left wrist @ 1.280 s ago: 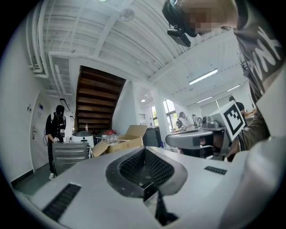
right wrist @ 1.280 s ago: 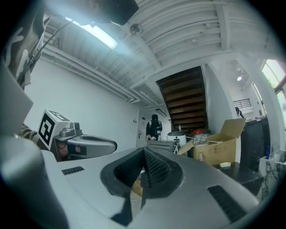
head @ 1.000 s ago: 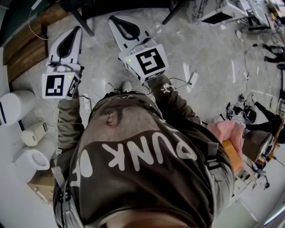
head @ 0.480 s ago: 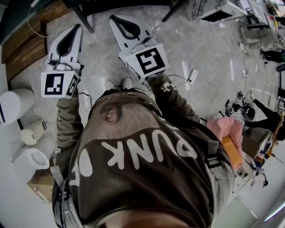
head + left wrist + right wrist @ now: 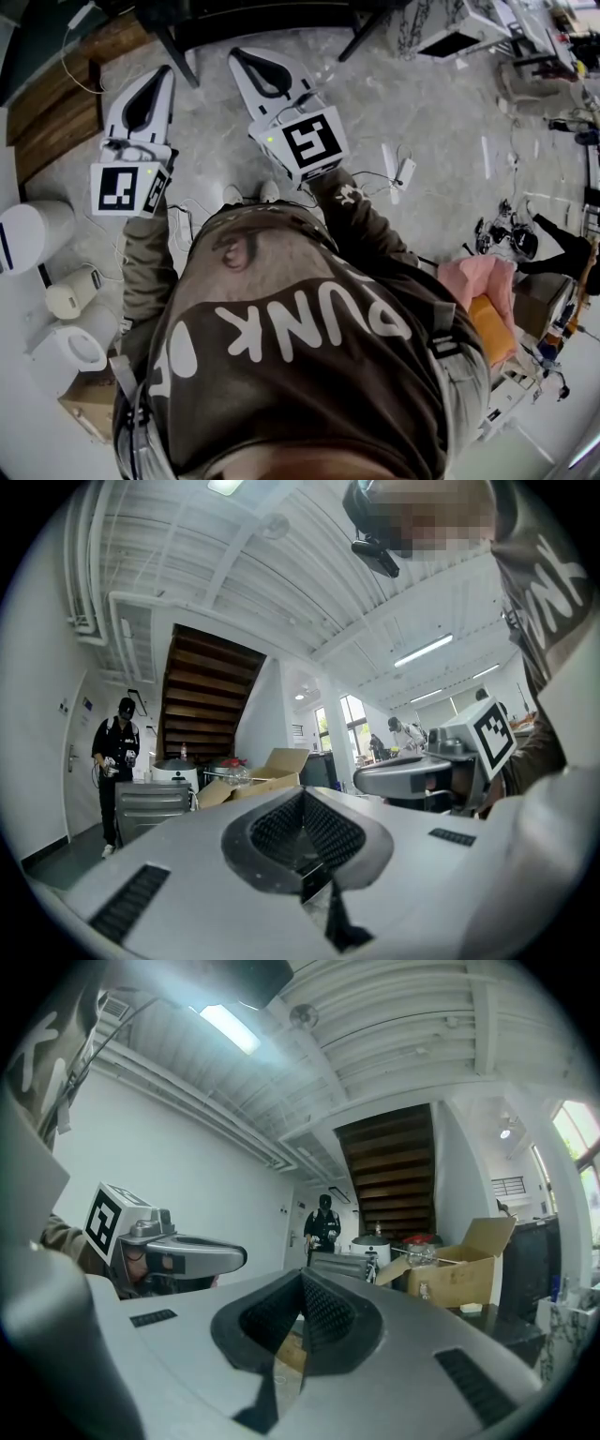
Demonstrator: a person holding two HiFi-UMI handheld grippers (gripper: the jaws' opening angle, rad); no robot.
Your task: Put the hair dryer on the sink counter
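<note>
**Both grippers shut and empty over open floor**

The grey marbled floor point(image 5: 450, 103) lies open ahead of the wearer and off to the right; its left edge is hemmed in by wooden boards point(image 5: 52, 103), a white drum point(image 5: 33, 232) and a smaller white vessel point(image 5: 73, 349) near the wall; black legs point(image 5: 173, 42) cross the top edge, a pink cloth point(image 5: 478, 281) sits amid clutter at the right edge, and loose cables point(image 5: 398, 173) trail on the floor just right of the right gripper point(image 5: 238, 58); that gripper and the left gripper point(image 5: 166, 75) are held side by side, apart from each other, over bare floor; each has its jaws brought together tip to tip with nothing between them, and each gripper's own view shows the ribbed pads meeting along one seam; the hair dryer's place cannot be told from any view; the head view looks down and gives only the floor, whereas the gripper views look level across the room and add a white ribbed ceiling point(image 5: 394, 1044), a dark wooden staircase point(image 5: 202, 705), a person in black point(image 5: 112, 761) standing near a door, and an open cardboard box point(image 5: 464, 1269) beside a metal bin point(image 5: 150, 808); each gripper view also catches the other gripper from the side
</note>
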